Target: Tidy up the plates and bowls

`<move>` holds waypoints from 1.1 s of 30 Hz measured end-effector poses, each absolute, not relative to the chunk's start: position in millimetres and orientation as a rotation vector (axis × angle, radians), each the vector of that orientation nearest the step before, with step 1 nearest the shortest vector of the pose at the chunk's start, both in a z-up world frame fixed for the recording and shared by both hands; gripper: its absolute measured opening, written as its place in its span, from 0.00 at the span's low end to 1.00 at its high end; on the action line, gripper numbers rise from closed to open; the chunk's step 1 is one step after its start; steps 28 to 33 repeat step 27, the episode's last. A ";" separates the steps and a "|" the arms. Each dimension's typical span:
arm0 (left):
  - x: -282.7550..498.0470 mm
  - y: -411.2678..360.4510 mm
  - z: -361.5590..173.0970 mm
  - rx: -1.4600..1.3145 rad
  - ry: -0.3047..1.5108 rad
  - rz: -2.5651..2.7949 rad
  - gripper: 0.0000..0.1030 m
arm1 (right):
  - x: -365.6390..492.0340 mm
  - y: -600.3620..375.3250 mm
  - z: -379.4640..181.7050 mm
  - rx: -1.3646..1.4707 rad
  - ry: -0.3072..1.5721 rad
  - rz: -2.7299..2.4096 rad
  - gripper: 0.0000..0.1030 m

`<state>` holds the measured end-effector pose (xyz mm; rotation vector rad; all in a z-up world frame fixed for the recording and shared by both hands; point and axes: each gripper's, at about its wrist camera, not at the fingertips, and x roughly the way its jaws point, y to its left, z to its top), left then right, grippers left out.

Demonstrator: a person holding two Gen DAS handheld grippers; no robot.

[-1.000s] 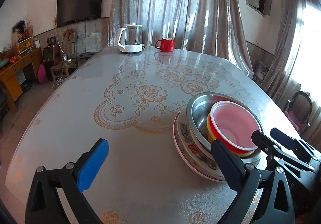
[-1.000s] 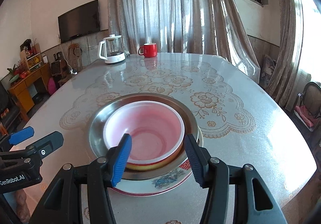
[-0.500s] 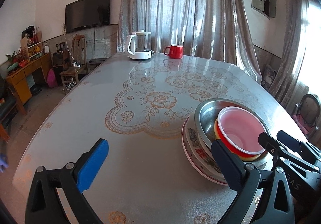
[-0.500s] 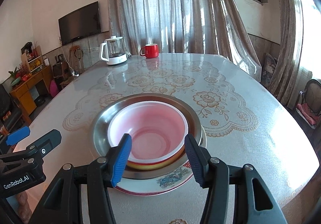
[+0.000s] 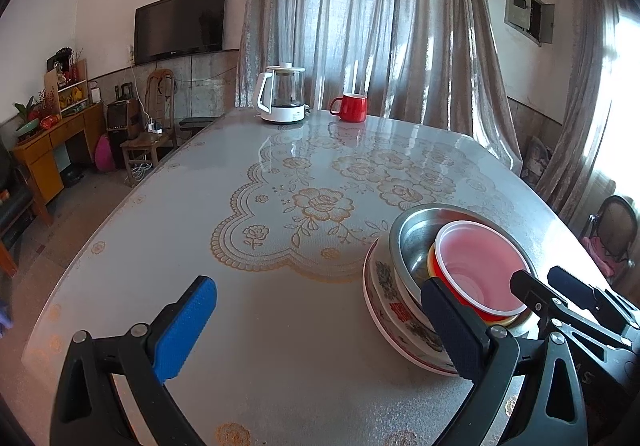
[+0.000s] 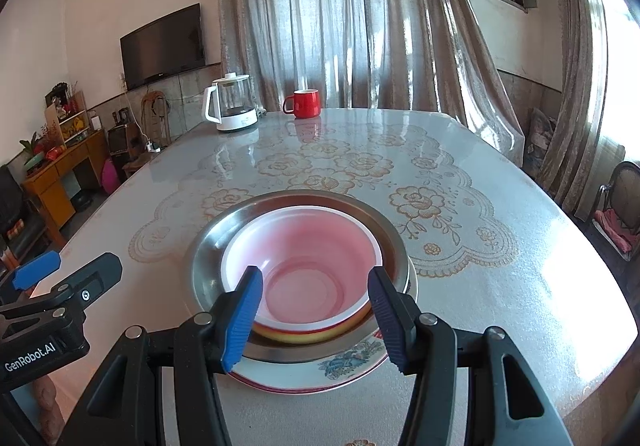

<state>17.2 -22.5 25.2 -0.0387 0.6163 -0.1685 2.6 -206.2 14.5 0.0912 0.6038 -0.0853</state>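
Note:
A stack stands on the table near its front edge: a patterned plate (image 6: pixel 352 362) at the bottom, a steel bowl (image 6: pixel 216 242) on it, a yellow-red bowl and a pink-lined plastic bowl (image 6: pixel 308 246) on top. The stack also shows in the left wrist view, plate (image 5: pixel 384 286), steel bowl (image 5: pixel 412 238), pink bowl (image 5: pixel 480 262). My right gripper (image 6: pixel 314 318) is open and empty, hovering just in front of and above the stack. My left gripper (image 5: pixel 320 326) is open and empty, to the left of the stack.
A white-based glass kettle (image 6: pixel 232 108) and a red mug (image 6: pixel 304 103) stand at the table's far edge. The floral tablecloth (image 5: pixel 320 206) covers the table. A chair (image 6: pixel 620 202) is at the right, a wooden cabinet (image 5: pixel 56 150) at the left.
Both grippers have drawn back and risen slightly from the stack. The stack has not moved. Both stay open.

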 end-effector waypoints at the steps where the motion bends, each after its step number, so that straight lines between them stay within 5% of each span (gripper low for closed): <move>1: 17.4 -23.3 24.8 -0.035 0.616 -0.166 1.00 | 3.3 -206.5 14.1 0.092 0.606 -0.086 0.54; 33: 26.0 -29.7 20.5 -0.023 0.630 -0.179 1.00 | 6.7 -215.1 14.5 0.109 0.599 -0.087 0.54</move>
